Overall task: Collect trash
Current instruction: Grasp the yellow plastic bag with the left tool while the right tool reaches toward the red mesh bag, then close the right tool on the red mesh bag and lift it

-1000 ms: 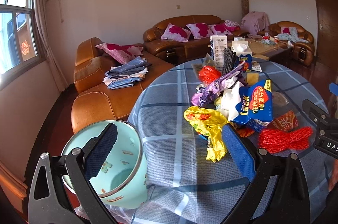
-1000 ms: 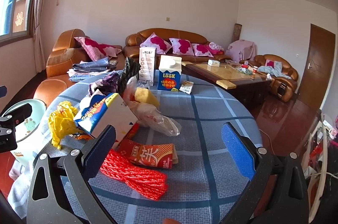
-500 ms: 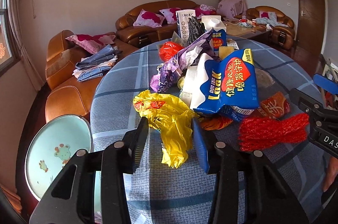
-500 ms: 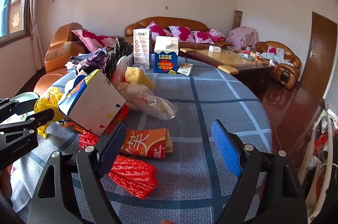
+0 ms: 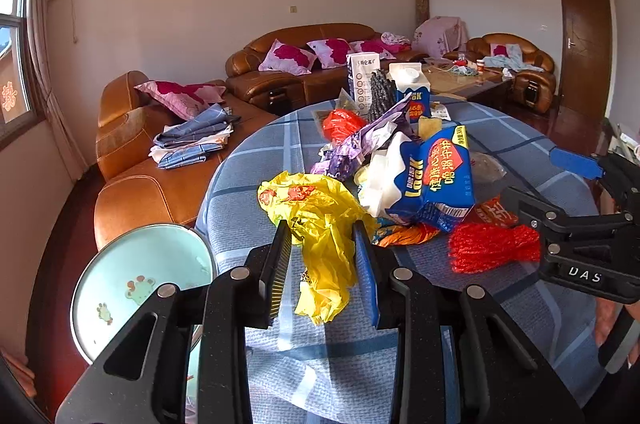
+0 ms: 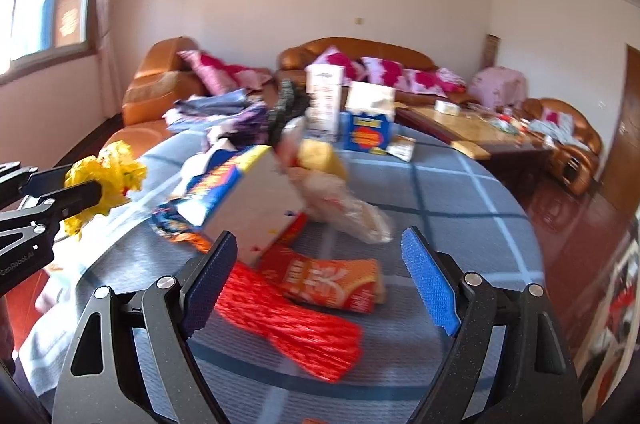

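Off the table's left edge, the pale green bin (image 5: 140, 288) stands below the rim, mouth up. A second ago my left gripper (image 5: 322, 266) hung spread wide over that bin; now it has swung onto the table (image 5: 256, 192) and straddles the yellow plastic bag (image 5: 320, 224) lying near the left edge. Its jaws are closing, the crumpled plastic between them and already pinched, as the right wrist view shows the bag bunched at the fingers. I judge the first piece of trash is nearly secured, and the next thing is carrying it back over the edge to the bin.

Further right, the heap in the middle of the table, with the blue milk carton (image 5: 436, 180) on its side, lies untouched. At the near right edge my right gripper (image 6: 316, 288) has shifted toward the red mesh bundle (image 6: 288, 320) and the orange packet (image 6: 332, 280) beside it. Its jaws stand spread, opening slightly, pads clear of both, holding nothing.
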Demonstrator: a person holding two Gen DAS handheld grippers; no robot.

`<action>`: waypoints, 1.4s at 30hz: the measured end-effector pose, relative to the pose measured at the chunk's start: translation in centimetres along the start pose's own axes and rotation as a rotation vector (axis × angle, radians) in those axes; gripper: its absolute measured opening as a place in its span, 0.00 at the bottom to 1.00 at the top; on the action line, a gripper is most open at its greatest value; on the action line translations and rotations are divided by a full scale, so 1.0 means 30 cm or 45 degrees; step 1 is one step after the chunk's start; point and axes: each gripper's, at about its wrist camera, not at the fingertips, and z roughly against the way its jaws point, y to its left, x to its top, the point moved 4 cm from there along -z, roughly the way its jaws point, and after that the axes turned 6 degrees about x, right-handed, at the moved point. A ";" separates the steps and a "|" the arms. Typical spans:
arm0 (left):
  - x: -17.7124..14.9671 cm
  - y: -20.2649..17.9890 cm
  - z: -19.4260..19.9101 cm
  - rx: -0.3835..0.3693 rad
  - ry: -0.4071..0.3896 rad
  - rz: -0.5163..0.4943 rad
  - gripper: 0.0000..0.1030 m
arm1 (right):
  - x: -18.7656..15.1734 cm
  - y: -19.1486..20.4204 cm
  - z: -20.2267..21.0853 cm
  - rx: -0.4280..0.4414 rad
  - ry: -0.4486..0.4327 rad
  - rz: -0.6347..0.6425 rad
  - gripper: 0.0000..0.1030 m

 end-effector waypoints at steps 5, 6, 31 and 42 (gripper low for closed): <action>-0.018 0.044 -0.009 0.027 0.026 0.032 0.30 | 0.038 0.089 -0.044 0.093 -0.003 0.129 0.84; -0.018 0.047 -0.008 0.029 0.025 0.035 0.30 | 0.039 0.092 -0.052 0.086 0.004 0.142 0.84; -0.085 -0.011 0.063 -0.048 0.021 -0.002 0.31 | -0.166 -0.004 -0.014 0.164 0.194 0.000 0.10; -0.054 0.051 0.101 0.030 -0.006 0.040 0.31 | -0.118 0.063 0.061 0.292 0.122 0.017 0.07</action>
